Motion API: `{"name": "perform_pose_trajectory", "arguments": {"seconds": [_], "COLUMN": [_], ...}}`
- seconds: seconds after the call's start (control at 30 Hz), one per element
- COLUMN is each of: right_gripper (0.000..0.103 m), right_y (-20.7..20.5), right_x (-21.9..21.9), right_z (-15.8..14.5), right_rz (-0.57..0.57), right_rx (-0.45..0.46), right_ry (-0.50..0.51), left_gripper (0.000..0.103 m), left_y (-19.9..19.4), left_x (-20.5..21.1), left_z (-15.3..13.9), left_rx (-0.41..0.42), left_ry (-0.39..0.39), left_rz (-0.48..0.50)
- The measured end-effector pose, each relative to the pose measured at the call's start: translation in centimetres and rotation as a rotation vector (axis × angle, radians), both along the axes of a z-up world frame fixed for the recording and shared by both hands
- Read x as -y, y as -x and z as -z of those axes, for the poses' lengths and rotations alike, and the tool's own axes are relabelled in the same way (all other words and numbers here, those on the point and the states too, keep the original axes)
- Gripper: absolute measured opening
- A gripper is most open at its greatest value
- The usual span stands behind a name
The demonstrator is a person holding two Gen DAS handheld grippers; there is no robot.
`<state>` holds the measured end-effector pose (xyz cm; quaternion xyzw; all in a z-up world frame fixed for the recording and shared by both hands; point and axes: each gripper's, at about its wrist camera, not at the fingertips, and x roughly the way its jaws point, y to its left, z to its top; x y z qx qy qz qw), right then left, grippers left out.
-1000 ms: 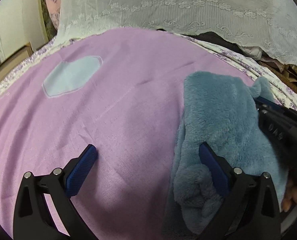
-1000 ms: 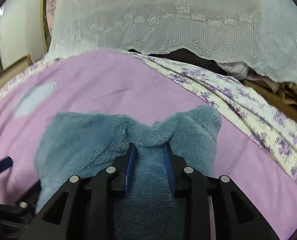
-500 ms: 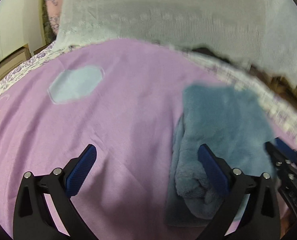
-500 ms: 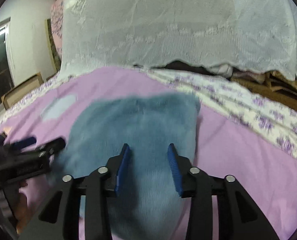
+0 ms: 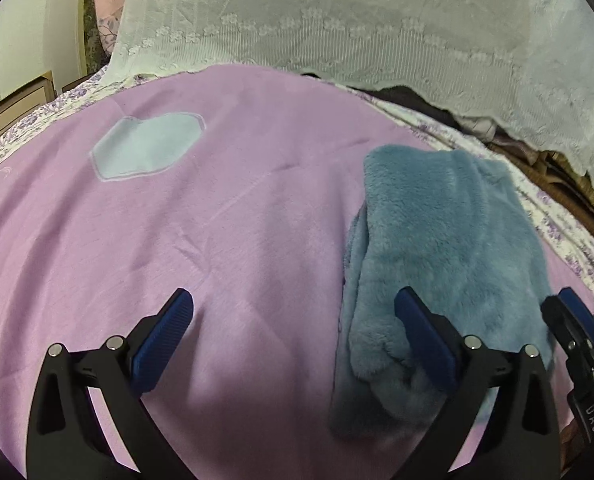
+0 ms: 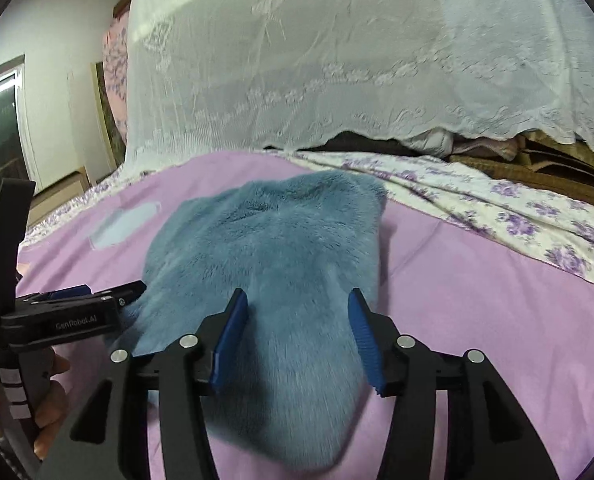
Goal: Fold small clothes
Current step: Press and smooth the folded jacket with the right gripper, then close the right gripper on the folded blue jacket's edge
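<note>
Your right gripper point(image 6: 299, 340): one, jaws parted and just been opening, the blue fleece point(image 6: 273, 264) lying between them but the pads not pressing it. Your left gripper point(image 5: 293, 340): one, jaws spread wide over the bare purple sheet point(image 5: 217, 220); its right finger point(image 5: 425, 340) sits in front of the fleece's near left edge, and whether it touches you cannot tell.

Fleece: one piece, folded, lying flat on the sheet's right part, near the floral border point(image 6: 517, 220).

Sheet: one, with one pale blue patch point(image 5: 147, 150) well apart from the fleece, to its left.

Lace cover point(image 6: 337, 60): one, draped over a pile behind the bed.

Hand point(image 6: 45, 400): one in view, holding the left gripper's handle.
</note>
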<state>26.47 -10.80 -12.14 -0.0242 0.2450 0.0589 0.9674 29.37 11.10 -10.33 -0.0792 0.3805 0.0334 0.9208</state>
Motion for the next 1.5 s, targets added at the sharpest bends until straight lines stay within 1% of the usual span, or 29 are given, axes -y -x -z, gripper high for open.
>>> {"name": "perform_pose_trajectory", "arguments": {"seconds": [0.07,0.17,0.33,0.47,0.6,0.7,1.07,1.17,1.33,1.43,1.5], "right_gripper": [0.053,0.055,0.061,0.068,0.071,0.074,0.075,0.077,0.081,0.083,0.085], "right_y": [1.1,2.2,4.3,5.7,6.2,6.1,4.6,4.1,2.8,1.7,0.7], "right_x": [0.4,0.9,1.2,1.2,1.6,2.0,4.0,4.3,5.0,5.2,5.3], "right_z": [-0.1,-0.1,0.2,0.2,0.2,0.4,1.2,0.9,0.2,-0.5,-1.1], "right_rz": [0.006,0.014,0.018,0.014,0.017,0.027,0.039,0.038,0.051,0.051,0.055], "right_rx": [-0.003,-0.006,-0.024,-0.022,-0.025,-0.037,-0.104,-0.104,-0.085,-0.078,-0.065], "right_ry": [-0.016,-0.035,-0.065,-0.071,-0.085,-0.105,-0.222,-0.241,-0.258,-0.263,-0.266], "left_gripper": [0.099,0.099,0.098,0.098,0.099,0.098,0.099,0.098,0.098,0.098,0.098], "left_y": [1.3,2.8,5.7,7.0,7.9,7.9,7.4,6.6,4.9,3.6,2.7], "left_x": [0.0,0.4,1.7,2.2,2.6,2.6,3.0,3.2,3.9,4.4,4.8], "left_z": [-0.5,-0.7,-1.0,-1.2,-1.6,-1.7,-2.0,-2.5,-3.6,-4.2,-4.4], "left_rx": [0.024,0.038,0.075,0.098,0.120,0.118,0.102,0.096,0.107,0.105,0.100], "left_ry": [0.004,0.000,-0.073,-0.101,-0.118,-0.117,-0.114,-0.105,-0.131,-0.119,-0.112], "left_rz": [0.006,0.026,0.035,0.042,0.049,0.053,0.090,0.103,0.111,0.126,0.137]}}
